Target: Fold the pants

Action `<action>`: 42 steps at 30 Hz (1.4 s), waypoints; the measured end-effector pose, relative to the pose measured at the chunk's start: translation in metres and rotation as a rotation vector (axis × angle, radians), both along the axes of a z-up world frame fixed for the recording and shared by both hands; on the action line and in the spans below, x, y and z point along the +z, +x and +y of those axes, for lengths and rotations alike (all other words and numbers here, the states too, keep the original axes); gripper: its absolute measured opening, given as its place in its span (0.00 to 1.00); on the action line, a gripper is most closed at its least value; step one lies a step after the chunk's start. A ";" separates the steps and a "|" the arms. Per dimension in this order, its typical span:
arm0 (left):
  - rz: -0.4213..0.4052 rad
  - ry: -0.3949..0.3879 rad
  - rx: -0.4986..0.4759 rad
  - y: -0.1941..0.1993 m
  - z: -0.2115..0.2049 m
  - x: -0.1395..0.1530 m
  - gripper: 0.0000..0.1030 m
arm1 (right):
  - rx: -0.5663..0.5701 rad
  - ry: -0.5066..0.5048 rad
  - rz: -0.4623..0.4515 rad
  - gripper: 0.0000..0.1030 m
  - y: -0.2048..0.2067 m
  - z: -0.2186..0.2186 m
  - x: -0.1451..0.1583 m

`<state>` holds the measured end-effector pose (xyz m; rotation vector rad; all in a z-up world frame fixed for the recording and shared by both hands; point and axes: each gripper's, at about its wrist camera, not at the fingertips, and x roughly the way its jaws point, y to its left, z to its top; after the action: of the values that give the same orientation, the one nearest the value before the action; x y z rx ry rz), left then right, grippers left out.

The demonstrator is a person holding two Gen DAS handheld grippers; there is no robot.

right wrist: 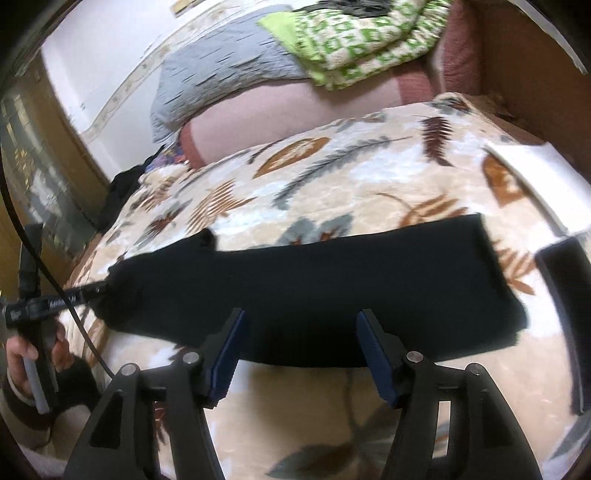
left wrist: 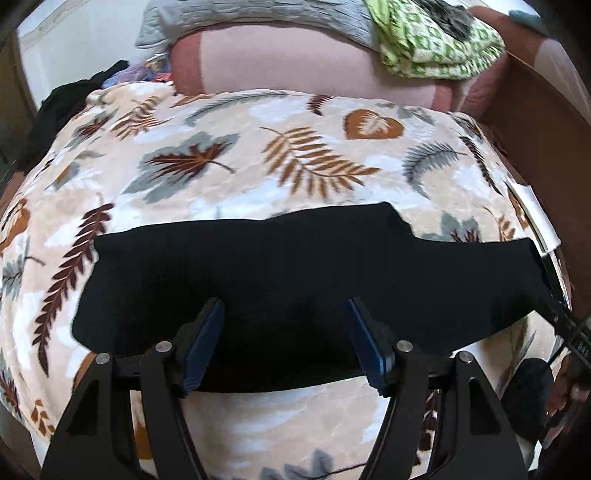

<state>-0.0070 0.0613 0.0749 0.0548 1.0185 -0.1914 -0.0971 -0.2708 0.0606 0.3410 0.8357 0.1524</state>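
Blue-padded fingers (left wrist: 207, 347) of the left gripper (left wrist: 286, 345) stand spread wide, nothing between them, their tips over the near edge of the black pants (left wrist: 295, 280). The right gripper (right wrist: 299, 350) is likewise spread and empty, its fingertips just reaching the pants' (right wrist: 314, 295) near hem. The pants lie flat as a long dark band across the leaf-patterned blanket (left wrist: 229, 155), stretching beyond the fingers to both sides; in the left wrist view a stepped edge shows ahead and right of the fingers. In the right wrist view, far left of the fingers, the left gripper (right wrist: 55, 301) seen from outside touches the pants' end, held by a hand (right wrist: 26, 354); white lettering runs along its black bar but is too blurred to read. Beyond the pants, ahead of the fingers, a pink cushion (left wrist: 295, 70) rests at the blanket's far end, with a grey quilted cloth (left wrist: 258, 18) and a green-and-white patterned cloth (left wrist: 439, 44) lying on top of it. A wooden bed frame (left wrist: 535, 122) rises to the right, and dark clothing (left wrist: 59, 99) lies heaped at the far left.
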 end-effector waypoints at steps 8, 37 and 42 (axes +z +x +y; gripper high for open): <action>0.027 -0.032 -0.057 0.008 -0.039 -0.006 0.66 | -0.067 -0.004 0.036 0.65 -0.003 -0.027 -0.006; 0.128 -0.090 -0.416 0.023 -0.193 -0.031 0.66 | -0.213 0.005 0.131 0.70 -0.032 -0.107 -0.026; 0.165 -0.142 -0.585 0.033 -0.257 -0.033 0.66 | -0.149 0.130 0.093 0.70 -0.028 -0.119 -0.036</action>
<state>0.0256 -0.1957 0.0421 0.2104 1.1306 -0.8118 -0.1249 -0.3900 0.0244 0.5343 0.8912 0.0519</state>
